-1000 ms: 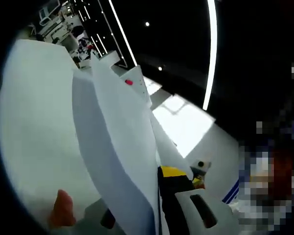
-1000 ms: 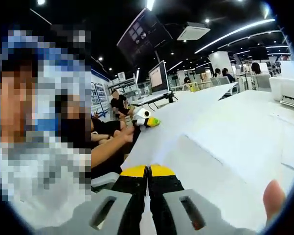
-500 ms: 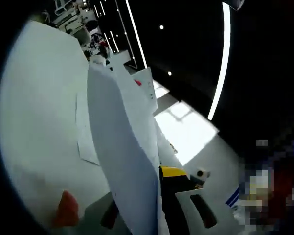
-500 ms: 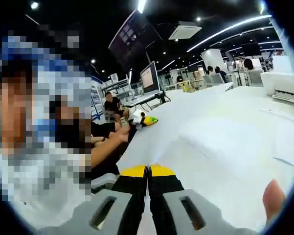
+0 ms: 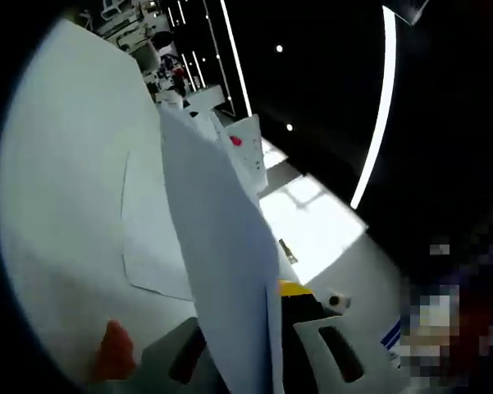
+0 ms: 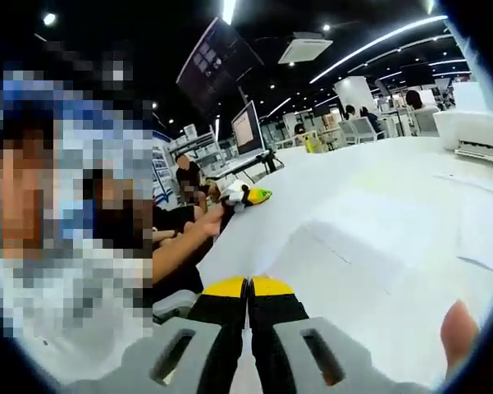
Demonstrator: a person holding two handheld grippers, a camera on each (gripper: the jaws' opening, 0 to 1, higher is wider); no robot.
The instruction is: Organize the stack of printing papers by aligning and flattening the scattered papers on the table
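We are reading the left hand-held gripper as clamped on a sheet of paper lifted edge-on off the surface, likely to carry it onto the flat sheets below. The right hand-held gripper is showing its yellow tips pressed together; whether paper sits between them, we cannot tell. The sheet is hiding the left jaw. A toy is lying far off.
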